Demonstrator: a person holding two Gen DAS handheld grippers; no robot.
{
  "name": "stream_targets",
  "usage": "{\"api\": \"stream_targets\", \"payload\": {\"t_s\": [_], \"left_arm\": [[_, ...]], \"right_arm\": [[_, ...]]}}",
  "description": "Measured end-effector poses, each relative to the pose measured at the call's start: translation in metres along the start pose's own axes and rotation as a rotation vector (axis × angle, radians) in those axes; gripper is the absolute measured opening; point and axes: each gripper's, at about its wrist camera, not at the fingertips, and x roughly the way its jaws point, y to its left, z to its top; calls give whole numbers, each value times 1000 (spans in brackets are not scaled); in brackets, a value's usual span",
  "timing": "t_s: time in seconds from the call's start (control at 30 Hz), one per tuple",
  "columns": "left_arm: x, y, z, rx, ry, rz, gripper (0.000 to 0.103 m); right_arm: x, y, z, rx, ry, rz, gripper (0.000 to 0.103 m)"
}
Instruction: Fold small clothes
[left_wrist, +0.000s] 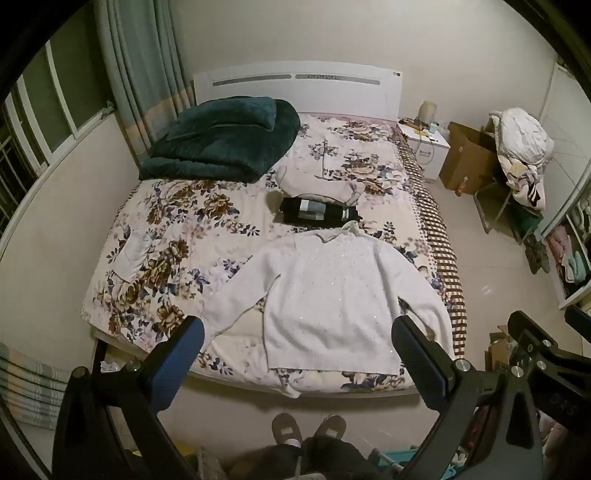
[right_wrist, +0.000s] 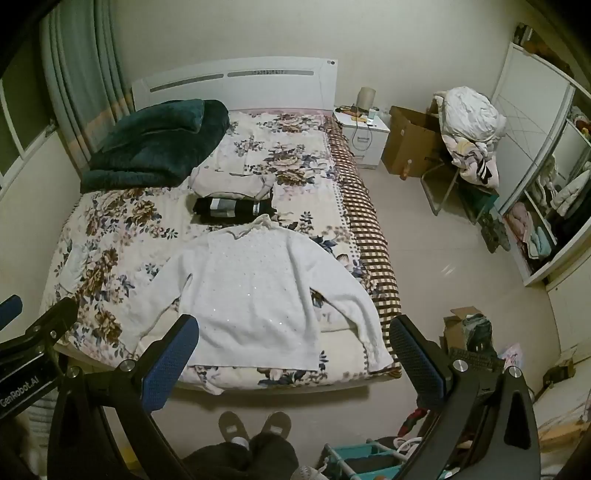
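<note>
The left tongs (left_wrist: 297, 345) are opened wide and hold nothing; the two blue pads stand far apart above the near edge of the bed (left_wrist: 170, 206). The right tongs (right_wrist: 293, 341) are also fully spread and empty, just beside the left ones, and both hang in the air over the foot of the bed, pointing down at it.

Between the pads lies the white sweater (left_wrist: 332, 295), spread flat on the flowered bedcover with the collar away from the person and the hem near the foot edge. Its sleeves go out to both sides; in the right wrist view the right cuff (right_wrist: 378, 356) reaches the corner of the bed, by the checked border.

Behind the collar, a folded black garment (left_wrist: 317, 212) lies just beside a folded pale one (left_wrist: 317, 182). A dark green blanket (left_wrist: 221, 140) is piled at the head, on the left. The rest of the bedcover around the sweater is free.

Below the tongs, the person's slippers (left_wrist: 308, 430) stand on the floor close to the bed. To the right there is open tiled floor (right_wrist: 436, 251), with a cardboard box (right_wrist: 410, 142) and a wardrobe (right_wrist: 546, 206) further away.
</note>
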Motion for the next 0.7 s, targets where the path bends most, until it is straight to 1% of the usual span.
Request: {"api": "stream_targets", "payload": {"t_s": [0.7], "left_arm": [[0, 0, 0, -6, -7, -9, 103]], "right_arm": [[-7, 3, 0, -3, -5, -5, 103]]}}
